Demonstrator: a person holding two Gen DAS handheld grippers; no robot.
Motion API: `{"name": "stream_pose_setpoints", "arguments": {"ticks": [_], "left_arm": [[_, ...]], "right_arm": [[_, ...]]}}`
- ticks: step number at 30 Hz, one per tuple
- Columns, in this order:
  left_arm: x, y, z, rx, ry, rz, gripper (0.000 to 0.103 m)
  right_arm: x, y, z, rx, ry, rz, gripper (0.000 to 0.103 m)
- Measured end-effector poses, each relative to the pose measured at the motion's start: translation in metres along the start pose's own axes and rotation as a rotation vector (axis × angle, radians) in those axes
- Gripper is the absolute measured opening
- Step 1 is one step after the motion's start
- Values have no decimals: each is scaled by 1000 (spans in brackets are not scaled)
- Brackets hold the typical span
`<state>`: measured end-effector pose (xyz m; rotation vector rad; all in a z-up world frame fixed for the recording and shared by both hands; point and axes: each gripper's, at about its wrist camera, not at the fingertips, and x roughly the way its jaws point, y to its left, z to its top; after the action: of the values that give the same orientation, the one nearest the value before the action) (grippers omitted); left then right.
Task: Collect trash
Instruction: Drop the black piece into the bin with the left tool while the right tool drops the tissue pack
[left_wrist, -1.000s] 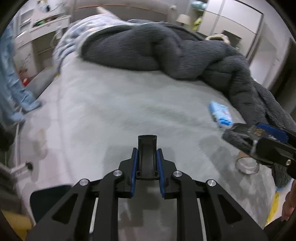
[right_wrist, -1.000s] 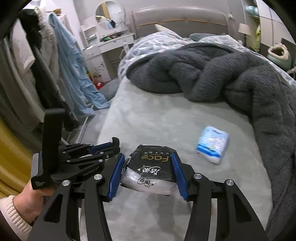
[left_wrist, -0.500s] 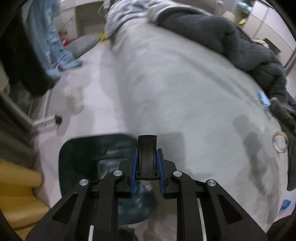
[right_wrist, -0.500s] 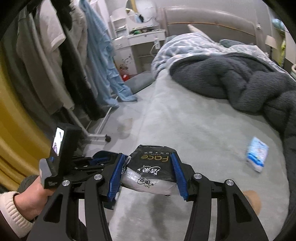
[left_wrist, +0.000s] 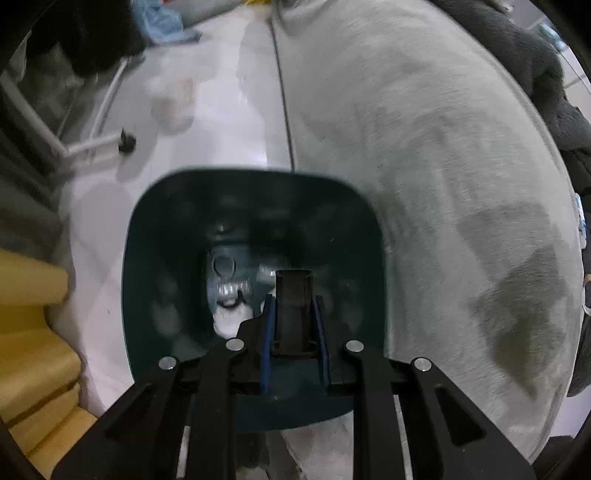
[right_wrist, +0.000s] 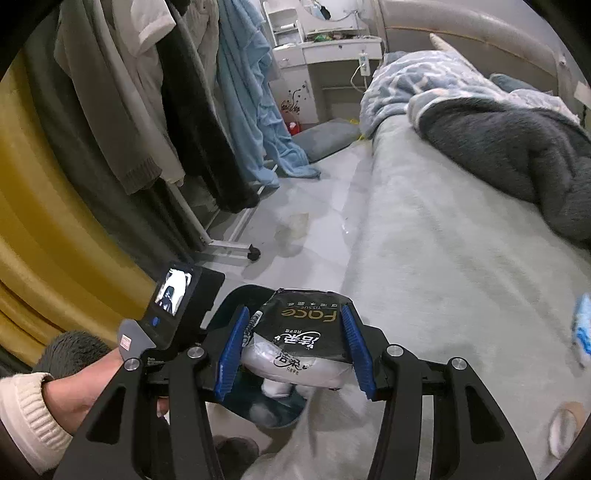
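While the left gripper (left_wrist: 293, 325) hangs closed over the dark teal, round-cornered plastic trash bin (left_wrist: 147, 236), its blue-padded jaws pinch a flat black piece between them; what that piece is cannot be told. White crumpled waste lies at the bin's bottom. To the right, the right gripper (right_wrist: 295, 343) clamps a black-and-white plastic facial-tissue pack (right_wrist: 303, 332) just above the bin (right_wrist: 236, 299), near the pale grey bed (right_wrist: 443, 240). Far right on the bed lie a blue-and-white packet (right_wrist: 581, 328) and a dark grey fleece blanket (right_wrist: 517, 147).
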<state>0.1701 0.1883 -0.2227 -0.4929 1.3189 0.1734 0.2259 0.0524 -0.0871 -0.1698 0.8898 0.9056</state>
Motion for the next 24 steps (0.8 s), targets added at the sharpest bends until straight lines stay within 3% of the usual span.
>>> {"name": "stream_pose_setpoints", "arguments": {"ticks": [9,11,13,19,24], "left_arm": [[18,35,-6,-50,92,-23,22],[15,40,-6,-50,91,-11,36],[12,49,-4,-74,81,-26,59],[-6,61,-2,-79,37,-21,72],[-26,64,1,-58,-14,17,75]], "right_arm": [[48,9,6,10,57,14,53],[58,9,5,11,72,11,53],[69,8,2,16,93,11,53],[105,11,-14,12,166,-6,53],[125,11,-21,17,209,-12,52]]}}
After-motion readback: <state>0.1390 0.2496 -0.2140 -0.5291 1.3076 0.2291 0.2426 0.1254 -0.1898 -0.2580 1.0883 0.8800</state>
